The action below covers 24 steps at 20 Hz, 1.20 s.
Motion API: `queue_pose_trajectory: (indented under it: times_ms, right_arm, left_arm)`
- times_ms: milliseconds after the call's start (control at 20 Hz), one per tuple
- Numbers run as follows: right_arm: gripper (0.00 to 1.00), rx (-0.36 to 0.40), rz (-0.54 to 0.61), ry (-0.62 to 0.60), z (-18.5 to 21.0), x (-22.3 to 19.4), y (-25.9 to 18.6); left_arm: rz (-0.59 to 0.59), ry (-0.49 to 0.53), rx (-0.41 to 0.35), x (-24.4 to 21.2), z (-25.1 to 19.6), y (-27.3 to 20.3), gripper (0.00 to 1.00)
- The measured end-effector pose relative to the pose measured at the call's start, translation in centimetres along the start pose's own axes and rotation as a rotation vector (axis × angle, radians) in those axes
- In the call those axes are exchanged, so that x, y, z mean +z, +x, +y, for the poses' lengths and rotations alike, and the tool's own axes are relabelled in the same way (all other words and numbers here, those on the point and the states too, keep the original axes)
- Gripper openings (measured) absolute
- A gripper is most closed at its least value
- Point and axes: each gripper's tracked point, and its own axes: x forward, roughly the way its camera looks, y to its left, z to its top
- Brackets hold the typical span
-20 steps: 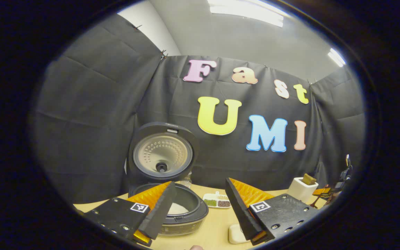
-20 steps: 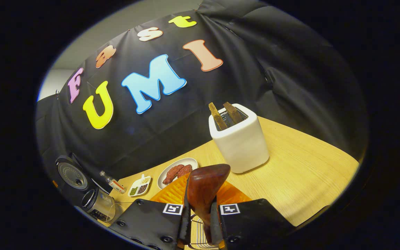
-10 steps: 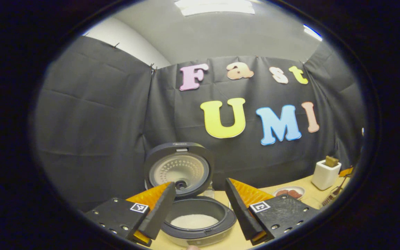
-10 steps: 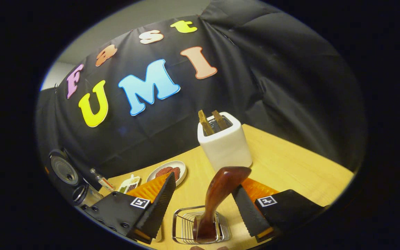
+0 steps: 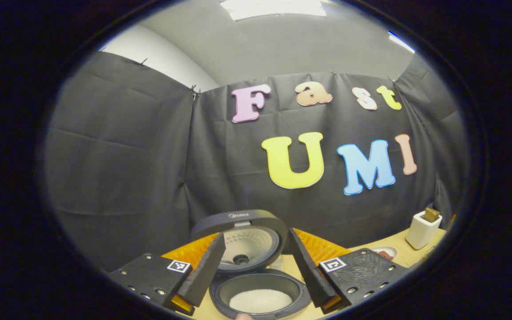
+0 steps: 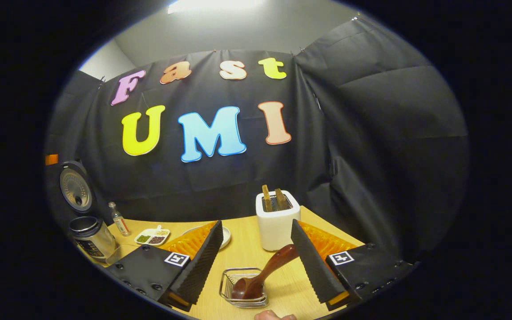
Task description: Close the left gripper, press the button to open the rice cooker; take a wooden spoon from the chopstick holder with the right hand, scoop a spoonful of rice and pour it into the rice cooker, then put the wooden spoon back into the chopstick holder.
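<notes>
While rice cooker [image 5: 256, 271] stands open on bench [image 6: 247, 253], white rice in pot, heavy, steady, I leave it be. My left claw [image 5: 256, 266] apart, empty. My right claw [image 6: 256, 262] apart, empty, just above holder. Chopstick holder [image 6: 243, 289]: wire, light, tips easily. Wooden spoon [image 6: 262, 273] in holder: stiff, light, smooth, likely slippery; bowl down, handle slanting up-right. Grip mid-handle.

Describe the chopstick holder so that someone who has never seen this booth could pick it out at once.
On the wooden table, find the white toaster standing before the black cloth wall. Nearer the camera, just in front of it, sits the chopstick holder, between the open fingers of the right gripper. It is the one wire basket there, and a dark wooden spoon leans out of it.
</notes>
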Motion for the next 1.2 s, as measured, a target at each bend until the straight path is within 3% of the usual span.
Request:
queue_pose_trajectory:
  times_ms: [200, 250, 300, 550, 800, 1200]
  right_arm:
    - [0.98, 0.079, -0.016, 0.035, 2.7, 0.3, -1.9]
    - [0.93, 0.102, -0.021, 0.048, 3.4, 0.5, -2.4]
    - [0.98, 0.123, -0.028, 0.054, 4.1, 0.7, -2.8]
    - [0.98, 0.174, -0.076, -0.023, 6.5, 1.2, -4.7]
    - [0.98, 0.216, -0.072, -0.085, 8.5, 0.4, -6.1]
    - [0.98, 0.24, -0.047, -0.101, 9.6, -0.6, -6.0]
  left_arm:
    - [-0.01, 0.012, 0.024, 1.8, 1.0, 3.5, 0.89]
    - [-0.007, 0.001, 0.034, 2.0, 1.4, 4.6, 0.89]
    - [-0.001, -0.01, 0.044, 2.2, 2.1, 5.9, 0.89]
    - [0.064, -0.055, 0.065, 1.1, 3.9, 11.5, 0.89]
    - [0.13, 0.003, 0.071, -1.6, 3.8, 16.3, 0.89]
    - [0.199, -0.061, 0.078, -4.8, 3.5, 16.9, 0.92]
